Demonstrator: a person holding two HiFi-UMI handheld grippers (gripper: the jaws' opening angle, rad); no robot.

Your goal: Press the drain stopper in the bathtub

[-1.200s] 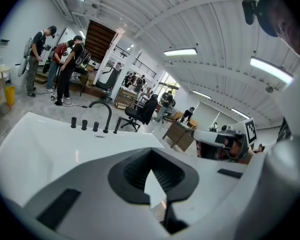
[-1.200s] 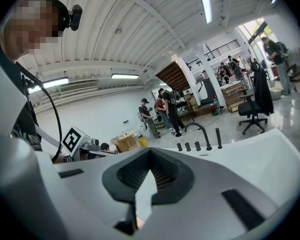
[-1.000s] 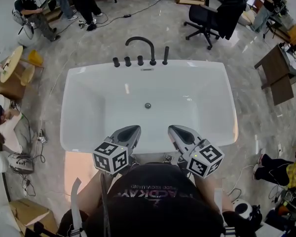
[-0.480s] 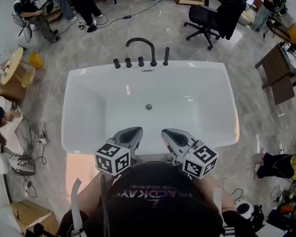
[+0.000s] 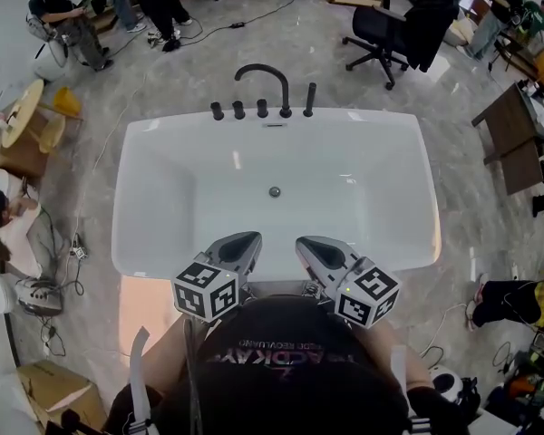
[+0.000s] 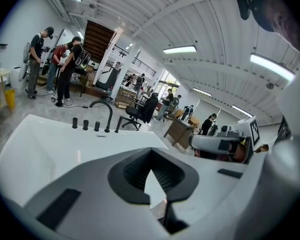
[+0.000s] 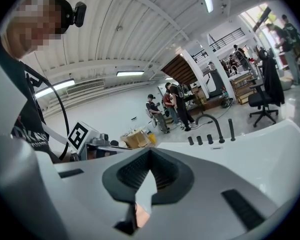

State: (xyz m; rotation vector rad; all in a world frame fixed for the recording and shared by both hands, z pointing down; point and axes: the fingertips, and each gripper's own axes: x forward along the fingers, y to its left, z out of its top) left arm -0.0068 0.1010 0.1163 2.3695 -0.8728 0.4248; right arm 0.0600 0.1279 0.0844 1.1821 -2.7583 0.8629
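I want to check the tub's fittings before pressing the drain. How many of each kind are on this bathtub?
Curved spout: 1
Short knobs: 3
Tall rod: 1
Drain stopper: 1
Total: 6

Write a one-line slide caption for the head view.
The left gripper and right gripper, both shut and empty, hover at the near rim of the bathtub; the drain stopper lies untouched.
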